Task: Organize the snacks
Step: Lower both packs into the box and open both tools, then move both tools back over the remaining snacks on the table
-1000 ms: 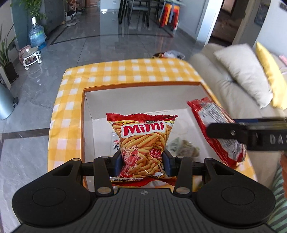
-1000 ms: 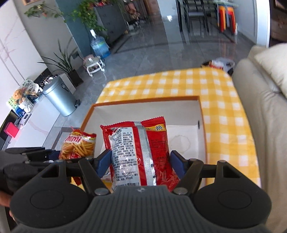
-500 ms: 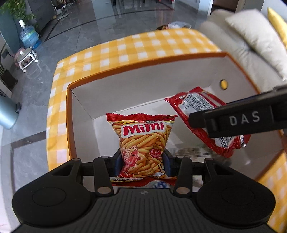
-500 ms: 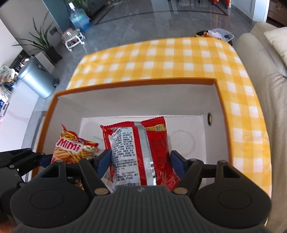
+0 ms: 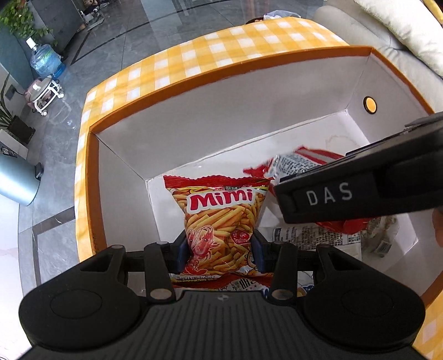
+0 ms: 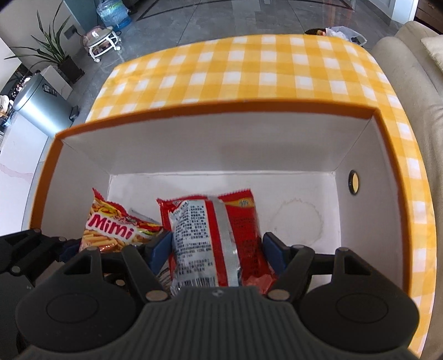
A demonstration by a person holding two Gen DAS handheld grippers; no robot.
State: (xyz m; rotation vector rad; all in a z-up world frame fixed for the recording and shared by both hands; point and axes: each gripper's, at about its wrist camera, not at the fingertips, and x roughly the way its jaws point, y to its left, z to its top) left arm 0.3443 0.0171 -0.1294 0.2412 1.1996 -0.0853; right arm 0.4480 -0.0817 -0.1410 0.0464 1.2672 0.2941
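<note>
White box floor point(image 6: 304, 193) bare beyond red packet point(image 6: 216, 238).

A living room in a home

The floor point(image 5: 171, 25) is shiny grey tile. A soft, pale sofa point(image 6: 415, 83) sits on the right, just beside a table with a yellow and white checked cloth point(image 6: 249, 72), and a cream cushion point(image 5: 401, 30) lies on the sofa. Far off on the left stand a big water bottle point(image 5: 45, 62), a small white stool on wheels point(image 6: 101, 44), a leafy green plant in a dark pot point(image 6: 55, 55) and a round silver bin point(image 6: 41, 106) (the kind with a foot pedal).
</note>
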